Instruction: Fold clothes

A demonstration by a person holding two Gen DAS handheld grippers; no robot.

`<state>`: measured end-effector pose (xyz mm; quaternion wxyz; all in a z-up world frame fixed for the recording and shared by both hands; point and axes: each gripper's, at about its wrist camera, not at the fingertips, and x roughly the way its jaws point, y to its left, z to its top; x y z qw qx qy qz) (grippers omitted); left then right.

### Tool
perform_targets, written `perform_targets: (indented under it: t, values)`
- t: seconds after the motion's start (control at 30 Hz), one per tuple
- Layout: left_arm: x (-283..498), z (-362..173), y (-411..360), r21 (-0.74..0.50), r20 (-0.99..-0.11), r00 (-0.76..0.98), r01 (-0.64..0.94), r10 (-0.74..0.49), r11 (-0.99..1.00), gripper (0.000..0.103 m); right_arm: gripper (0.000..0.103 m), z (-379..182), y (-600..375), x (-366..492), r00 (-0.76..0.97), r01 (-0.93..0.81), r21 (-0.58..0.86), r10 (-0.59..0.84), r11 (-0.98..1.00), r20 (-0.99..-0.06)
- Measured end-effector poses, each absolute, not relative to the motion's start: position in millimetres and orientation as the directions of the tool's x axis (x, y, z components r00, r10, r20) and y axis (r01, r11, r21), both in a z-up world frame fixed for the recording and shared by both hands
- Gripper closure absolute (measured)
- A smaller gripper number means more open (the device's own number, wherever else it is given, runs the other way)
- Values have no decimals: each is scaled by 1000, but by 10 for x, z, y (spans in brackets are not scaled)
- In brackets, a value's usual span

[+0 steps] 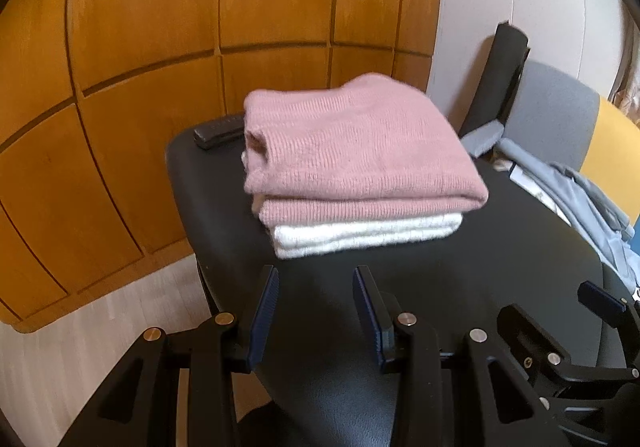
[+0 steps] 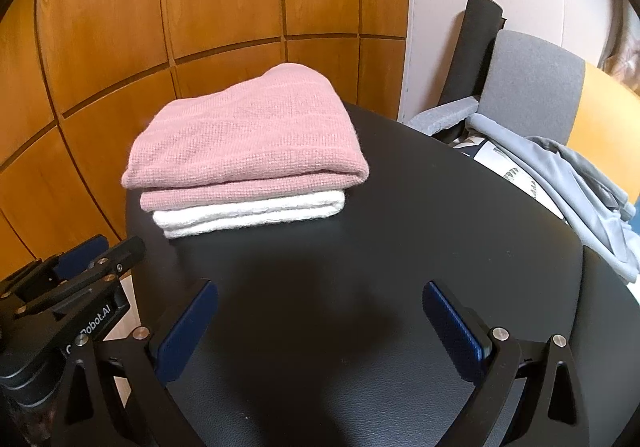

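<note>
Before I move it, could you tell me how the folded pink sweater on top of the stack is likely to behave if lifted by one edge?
The pink sweater looks soft-knit, so it would probably sag and unfold. It rests loosely on the white garment, so pushing may slide it off.

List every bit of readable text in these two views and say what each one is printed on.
"...obot.AI" in white on the black body of the left gripper, seen in the right wrist view; a fitting covers the first letters.
The dark remote-like object behind the pink sweater: any marks are too blurred to read.
Nothing else carries text.
</note>
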<state>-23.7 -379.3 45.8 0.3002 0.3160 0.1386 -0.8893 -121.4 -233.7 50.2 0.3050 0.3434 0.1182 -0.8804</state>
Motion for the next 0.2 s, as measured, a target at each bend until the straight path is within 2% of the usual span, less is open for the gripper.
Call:
perform_targets:
  t: [0.1,0.2]
  values:
    - [-199,506,-3749,-27,-604,-630,628,-488,-777,65,0,509,-2345,-1197,-577,624,-3,-458,-781,-676]
    - [-204,519,-3746,-20,-610,-620,634,-493,-773,70,0,510,-2350,-1187,-577,625,-5,-458,-780,-676]
